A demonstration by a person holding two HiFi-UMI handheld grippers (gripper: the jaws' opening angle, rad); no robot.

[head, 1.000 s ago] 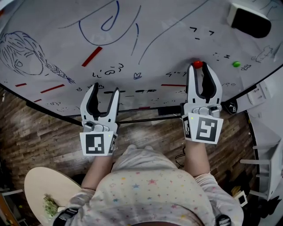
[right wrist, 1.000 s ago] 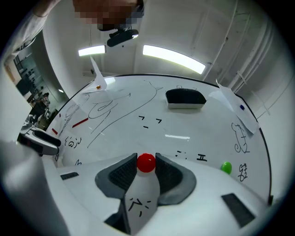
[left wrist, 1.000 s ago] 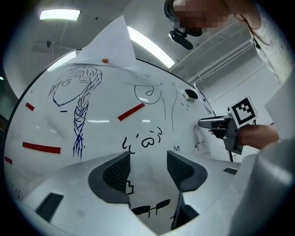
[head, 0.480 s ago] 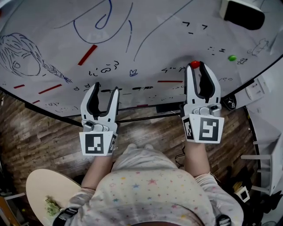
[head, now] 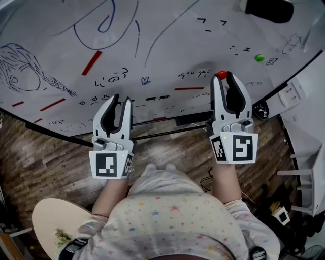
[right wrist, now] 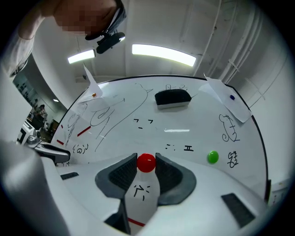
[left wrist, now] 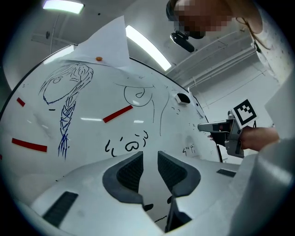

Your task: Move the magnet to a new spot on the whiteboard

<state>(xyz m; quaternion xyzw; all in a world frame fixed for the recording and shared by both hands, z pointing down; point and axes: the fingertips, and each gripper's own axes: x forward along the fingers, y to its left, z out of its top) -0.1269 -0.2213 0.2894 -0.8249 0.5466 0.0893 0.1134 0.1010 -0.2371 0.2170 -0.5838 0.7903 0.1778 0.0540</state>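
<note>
A small red magnet (head: 222, 74) sits pinched between the tips of my right gripper (head: 223, 77), just off the lower right part of the whiteboard (head: 167, 45). In the right gripper view the red magnet (right wrist: 146, 162) fills the gap between the jaws of the right gripper (right wrist: 146, 165). My left gripper (head: 122, 99) hangs at the board's lower edge, holding nothing. The left gripper (left wrist: 150, 161) shows only a narrow gap between its pads, over scribbles on the whiteboard (left wrist: 92, 133).
A green magnet (head: 259, 58) sticks to the board up and right of the red one. A black eraser (head: 266, 9) is at the board's top right. Paper sheets (right wrist: 233, 103) hang on the board. A round wooden table (head: 56, 223) stands low left over wood flooring.
My left gripper's jaws have narrowed from wide apart to a slim gap. My right gripper with the red magnet has drawn back, lower relative to the green magnet.
</note>
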